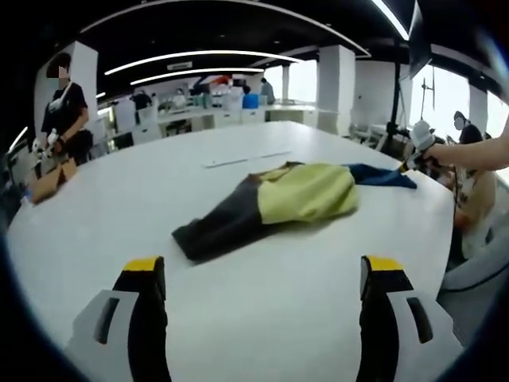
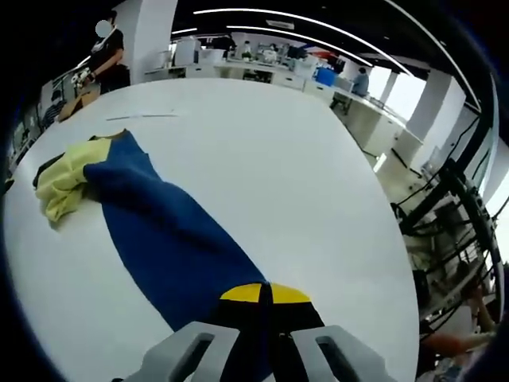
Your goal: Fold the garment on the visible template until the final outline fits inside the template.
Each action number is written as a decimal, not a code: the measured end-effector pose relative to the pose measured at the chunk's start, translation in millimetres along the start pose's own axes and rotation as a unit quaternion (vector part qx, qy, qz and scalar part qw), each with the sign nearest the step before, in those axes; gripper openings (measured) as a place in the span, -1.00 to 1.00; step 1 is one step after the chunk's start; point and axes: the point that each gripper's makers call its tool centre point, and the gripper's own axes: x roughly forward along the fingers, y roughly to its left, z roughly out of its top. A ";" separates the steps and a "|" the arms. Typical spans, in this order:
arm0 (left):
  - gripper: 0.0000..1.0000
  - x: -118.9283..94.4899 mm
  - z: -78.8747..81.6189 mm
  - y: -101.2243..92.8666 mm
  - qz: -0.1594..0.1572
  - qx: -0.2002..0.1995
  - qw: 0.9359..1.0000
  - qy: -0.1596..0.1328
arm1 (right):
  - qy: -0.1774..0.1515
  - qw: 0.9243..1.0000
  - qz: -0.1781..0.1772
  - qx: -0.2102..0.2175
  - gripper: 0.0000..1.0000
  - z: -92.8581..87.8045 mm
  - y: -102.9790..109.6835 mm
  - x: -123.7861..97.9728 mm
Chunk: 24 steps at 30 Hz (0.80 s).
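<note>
A crumpled garment lies on the white table [image 1: 95,231], with a dark grey part [image 1: 223,224], a yellow-green middle [image 1: 310,192] and a blue part [image 1: 382,175] stretched to the right. My left gripper [image 1: 262,274] hovers open over bare table, short of the dark end. In the right gripper view, my right gripper [image 2: 266,296] is shut on the near end of the blue part [image 2: 167,231], with the yellow-green part [image 2: 67,171] beyond. The right gripper [image 1: 409,163] also appears in the left gripper view, at the blue tip. Thin line marks [image 1: 238,160] lie on the table behind the garment.
A person [image 1: 65,111] stands at the table's far left by a cardboard box [image 1: 49,181]. Desks with people line the back [image 1: 207,103]. A dark stand with cables [image 2: 453,215] rises past the table's right edge.
</note>
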 end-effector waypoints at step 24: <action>0.98 0.2 15.0 -17.4 -0.034 0.005 0.999 -0.020 | -0.101 0.971 0.216 -0.001 0.43 45.4 119.3 -46.4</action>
